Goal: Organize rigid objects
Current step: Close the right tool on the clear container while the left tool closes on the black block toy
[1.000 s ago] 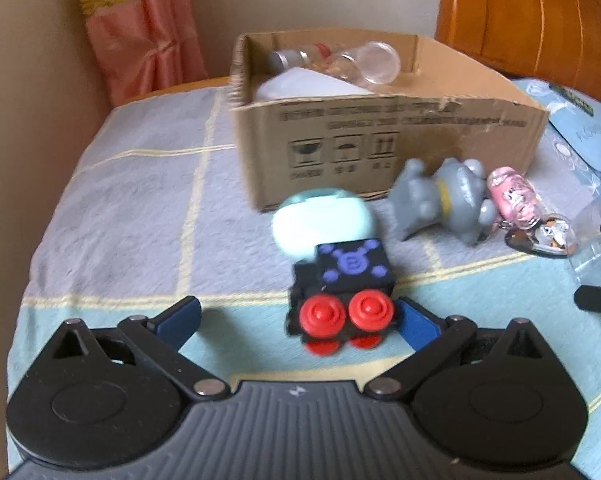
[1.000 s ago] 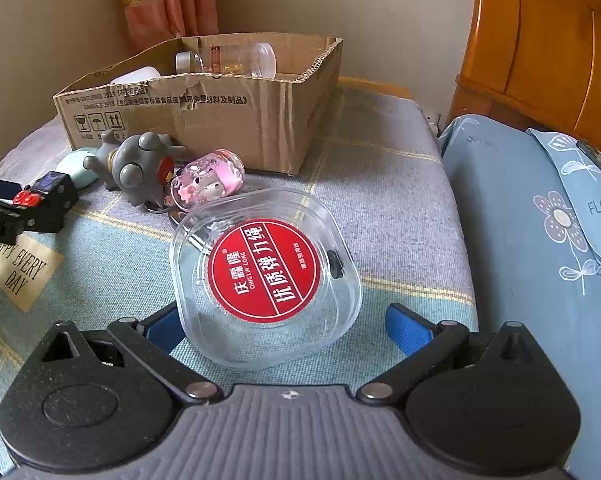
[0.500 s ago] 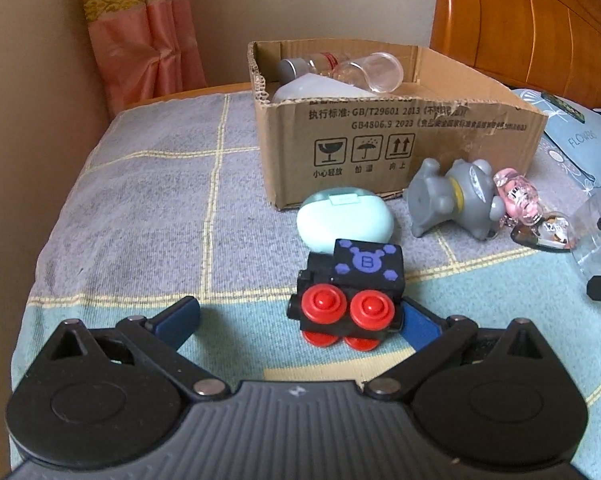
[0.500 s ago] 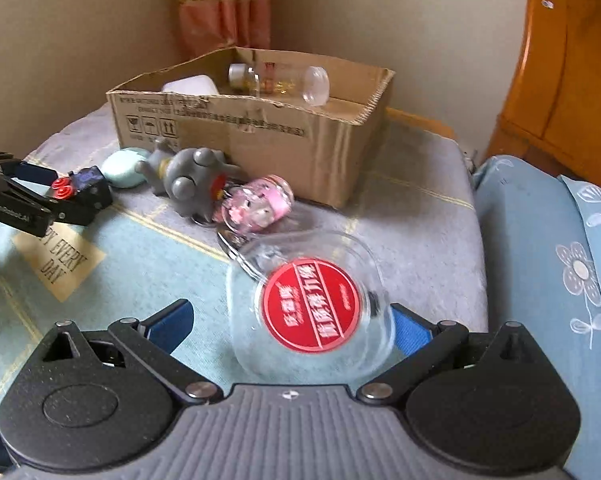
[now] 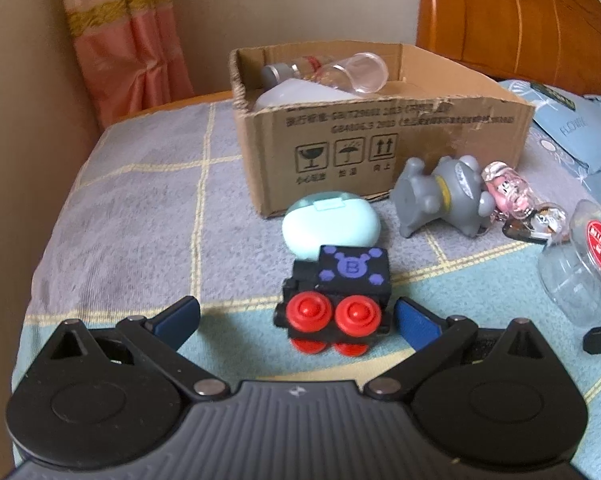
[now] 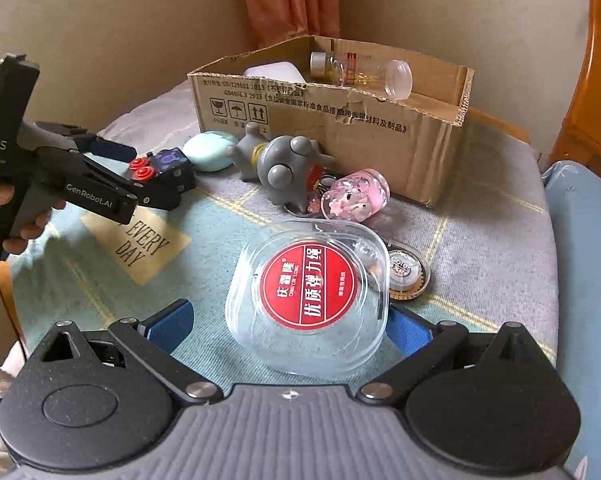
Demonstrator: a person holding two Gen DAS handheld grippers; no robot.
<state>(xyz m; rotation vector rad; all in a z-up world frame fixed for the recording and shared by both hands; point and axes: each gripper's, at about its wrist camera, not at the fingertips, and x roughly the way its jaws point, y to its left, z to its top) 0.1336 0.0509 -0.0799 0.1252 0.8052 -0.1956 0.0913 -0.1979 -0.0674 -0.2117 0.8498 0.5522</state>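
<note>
Your black toy block [image 5: 336, 300], with purple top and two red knobs facing you, sits just in front of the mint case [image 5: 330, 226], itself just before the cardboard box [image 5: 384, 152]. Right of the case the grey figure [image 5: 444, 194] lies tipped over, the pink charm [image 6: 356, 196] seemingly touching it. The clear red-labelled tub [image 6: 308, 296] lies nearest you.

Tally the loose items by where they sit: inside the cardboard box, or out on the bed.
Inside the cardboard box: 2 — clear bottle, white item.
On the bed: 6 — black toy block, mint case, grey toy, pink charm, clear container, round disc.
Total: 8.
</note>
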